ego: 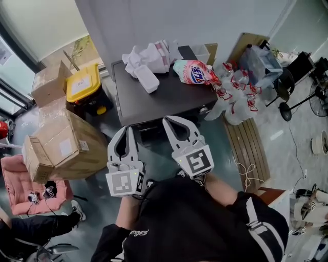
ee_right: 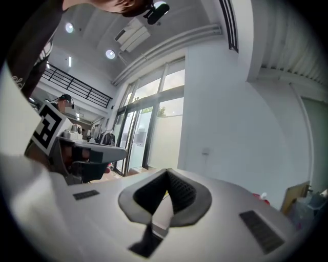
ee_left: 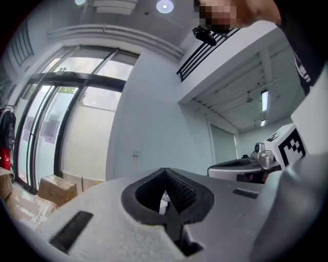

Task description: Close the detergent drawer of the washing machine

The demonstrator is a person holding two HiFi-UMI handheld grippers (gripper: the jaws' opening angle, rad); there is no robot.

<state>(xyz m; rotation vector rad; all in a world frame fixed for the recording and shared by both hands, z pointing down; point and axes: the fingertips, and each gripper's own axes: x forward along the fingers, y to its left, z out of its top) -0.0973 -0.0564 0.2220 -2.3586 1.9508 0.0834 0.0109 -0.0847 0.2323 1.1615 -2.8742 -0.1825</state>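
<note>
washing machine (ego: 154, 100): dark grey | bin (ego: 83, 82): yellow | cushion (ego: 18, 187): pink | carton (ego: 66, 146): brown

The left gripper (ee_left: 165, 176) was found with its jaws closed together, nothing held, pointing level at a pale wall (ee_left: 148, 117). A small switch plate (ee_left: 135, 152) sat on that wall, low and left of centre. Left of the wall stood tall dark-framed glazing (ee_left: 61, 117), with cardboard boxes (ee_left: 54, 188) at its foot. Above the wall a round ceiling light (ee_left: 164, 6) was lit. Right of the wall an upper level carried a black railing (ee_left: 202, 51), and strip lights (ee_left: 264, 100) were lit beneath it. Further right of the wall, the right gripper (ee_left: 220, 169) was seen side-on, its marker cube (ee_left: 291, 146) turned toward the camera.
</note>
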